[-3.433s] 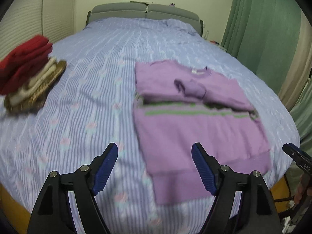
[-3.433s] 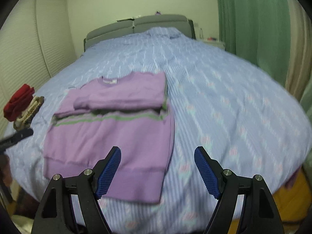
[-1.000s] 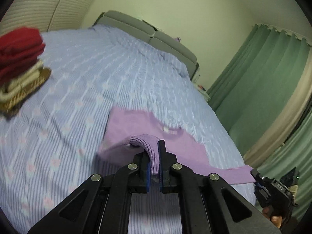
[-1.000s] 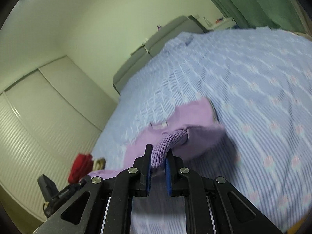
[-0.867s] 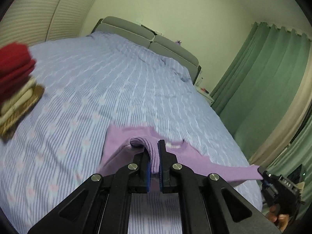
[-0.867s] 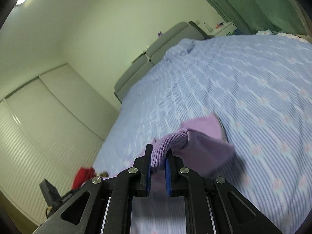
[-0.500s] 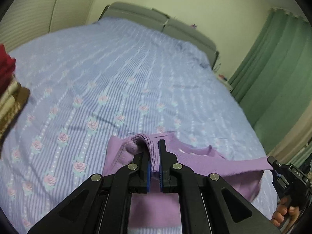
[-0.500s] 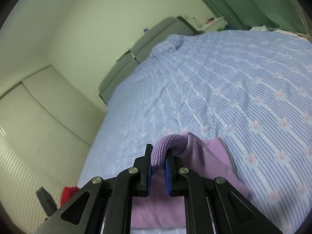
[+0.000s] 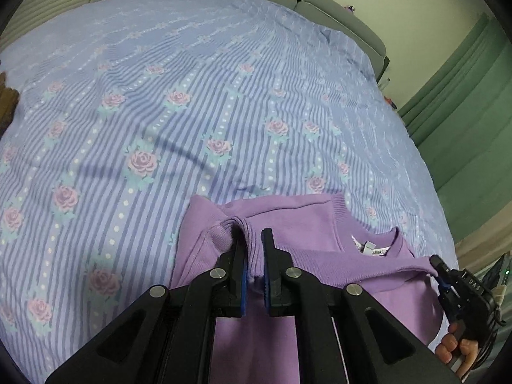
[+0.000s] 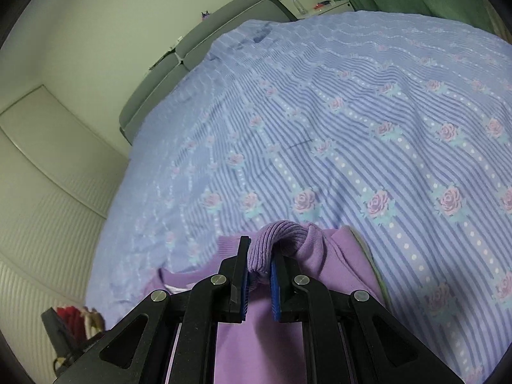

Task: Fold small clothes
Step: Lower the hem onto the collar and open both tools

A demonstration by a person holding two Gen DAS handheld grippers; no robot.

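A lilac sweater lies on the bed, its ribbed hem folded up over the neckline with the white label. My left gripper is shut on the hem's left corner, low over the sweater's shoulder. My right gripper is shut on the ribbed hem's right corner. The right gripper also shows in the left wrist view, pinching the hem edge. Part of the sweater is hidden under the grippers.
The blue striped bedspread with roses stretches to a grey headboard. A stack of red and cream folded clothes sits at the far left. Green curtains hang at the right. A nightstand with a bottle stands behind.
Both grippers have carried the hem forward and down over the upper half of the sweater, so it now lies folded near the neckline. Both stay shut on the hem.
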